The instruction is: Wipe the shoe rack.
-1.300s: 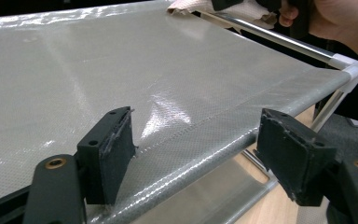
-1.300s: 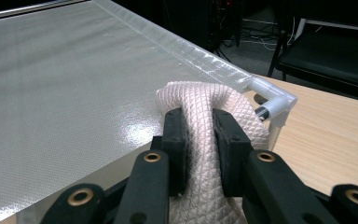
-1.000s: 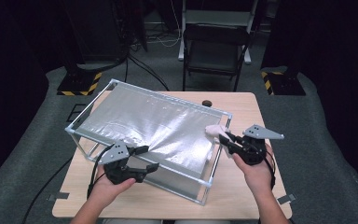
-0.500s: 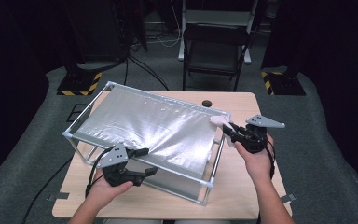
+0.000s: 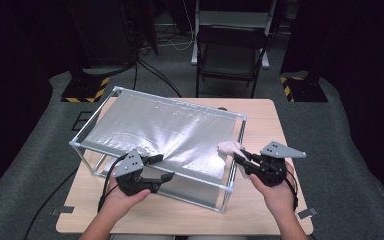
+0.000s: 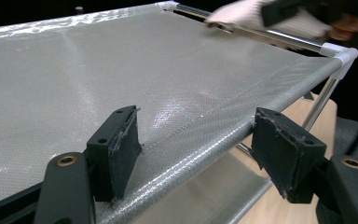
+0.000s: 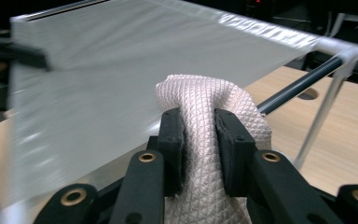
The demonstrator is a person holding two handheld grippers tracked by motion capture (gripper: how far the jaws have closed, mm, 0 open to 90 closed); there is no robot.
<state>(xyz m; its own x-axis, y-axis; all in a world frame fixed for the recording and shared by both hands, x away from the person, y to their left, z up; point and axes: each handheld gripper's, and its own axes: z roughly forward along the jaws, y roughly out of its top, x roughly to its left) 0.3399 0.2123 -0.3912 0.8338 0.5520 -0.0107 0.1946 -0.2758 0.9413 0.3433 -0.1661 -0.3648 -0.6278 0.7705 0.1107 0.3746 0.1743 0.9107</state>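
Note:
A metal-framed rack (image 5: pixel 232 150) topped with silver fabric (image 5: pixel 170 127) stands on the wooden table (image 5: pixel 262 117). My left gripper (image 5: pixel 166 167) is at its near front rail. In the left gripper view (image 6: pixel 196 144) the jaws stand open, one pad on the fabric (image 6: pixel 98 70), the other past the edge, with the rail (image 6: pixel 205 144) between them. My right gripper (image 5: pixel 239 160) is shut on a white quilted cloth (image 5: pixel 228 147) at the rack's right-hand rail. In the right gripper view (image 7: pixel 198 135) the cloth (image 7: pixel 200 98) bulges up between the pads, just over the fabric edge.
A folding chair (image 5: pixel 227 55) stands behind the table. Two black-and-yellow striped bases (image 5: pixel 85 89) (image 5: pixel 300 87) sit on the grey floor at the back corners. A cable (image 5: pixel 55 195) trails left off the table. A small dark round hole (image 5: pixel 222 108) lies near the table's far edge.
My right gripper slid the cloth away along the right rail, then back toward the person. The left gripper stayed at the front rail.

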